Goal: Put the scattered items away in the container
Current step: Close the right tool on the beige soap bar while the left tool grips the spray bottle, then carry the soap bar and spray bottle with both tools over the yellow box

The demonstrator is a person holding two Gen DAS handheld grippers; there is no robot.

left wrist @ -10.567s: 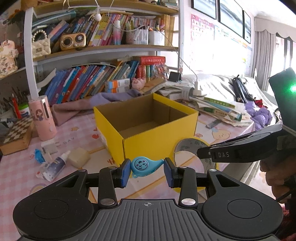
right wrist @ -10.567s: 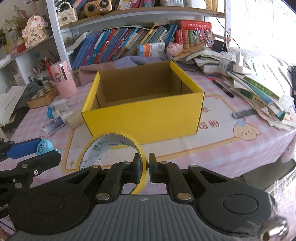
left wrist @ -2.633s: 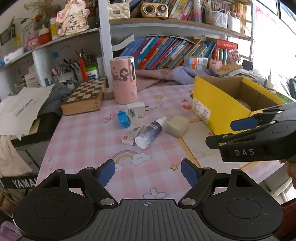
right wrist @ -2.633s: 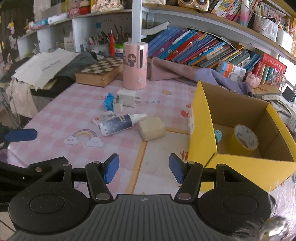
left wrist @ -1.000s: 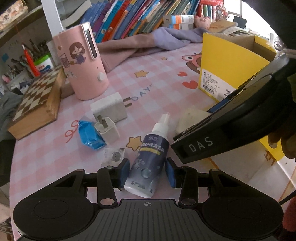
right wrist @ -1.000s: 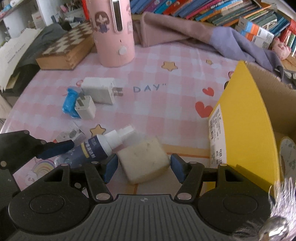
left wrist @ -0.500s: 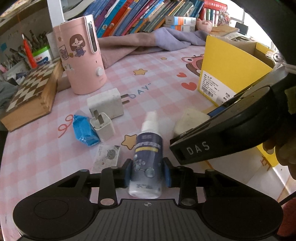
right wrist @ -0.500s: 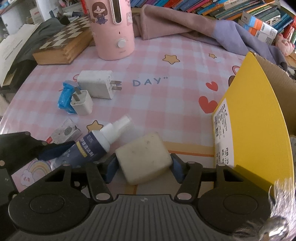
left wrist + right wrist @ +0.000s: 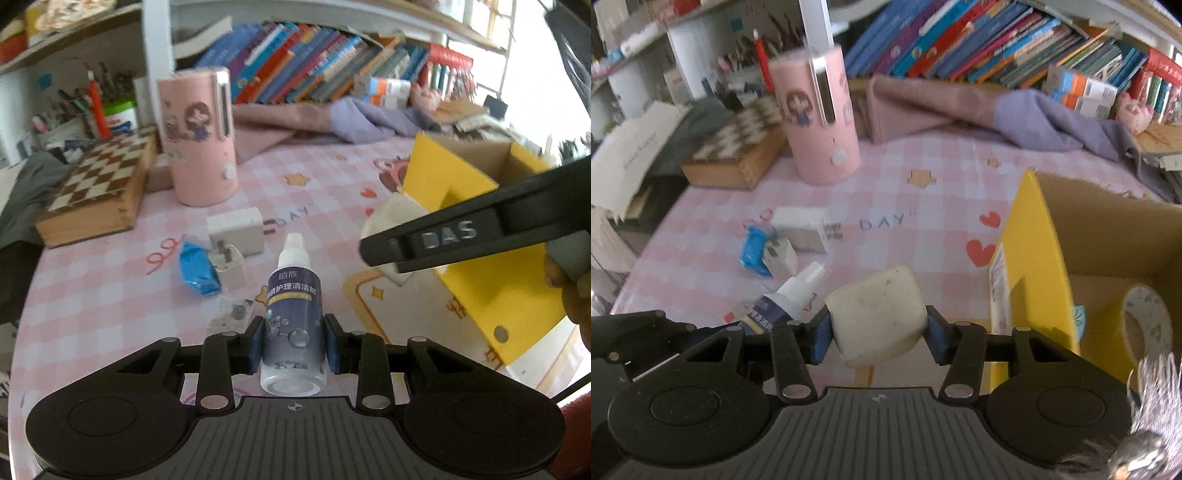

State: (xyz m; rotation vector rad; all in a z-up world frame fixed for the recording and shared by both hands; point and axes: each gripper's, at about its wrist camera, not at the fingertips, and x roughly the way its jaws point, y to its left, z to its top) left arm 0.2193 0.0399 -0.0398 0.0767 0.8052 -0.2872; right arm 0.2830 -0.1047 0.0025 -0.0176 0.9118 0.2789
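Note:
My left gripper (image 9: 293, 349) is shut on a small spray bottle (image 9: 293, 314) with a dark blue label and white nozzle, lifted above the pink table. My right gripper (image 9: 877, 332) is shut on a cream-white block (image 9: 877, 317), also lifted; the block shows in the left wrist view (image 9: 391, 221) too. The yellow cardboard box (image 9: 1034, 258) stands at the right, open, with a roll of tape (image 9: 1145, 317) and a small blue item (image 9: 1078, 317) inside. A large white charger (image 9: 236, 236), a small white plug (image 9: 231, 266), a blue packet (image 9: 197, 269) and a small clear packet (image 9: 231, 314) lie on the table.
A tall pink canister (image 9: 197, 136) and a wooden chessboard box (image 9: 99, 188) stand at the back left. A purple cloth (image 9: 997, 110) lies at the back below shelves of books (image 9: 960, 40). The right gripper's arm (image 9: 461, 236) crosses the left wrist view.
Both grippers have closed on their items and lifted them off the table: the left with the spray bottle, the right with the white block. Both views are higher and blurred with motion.

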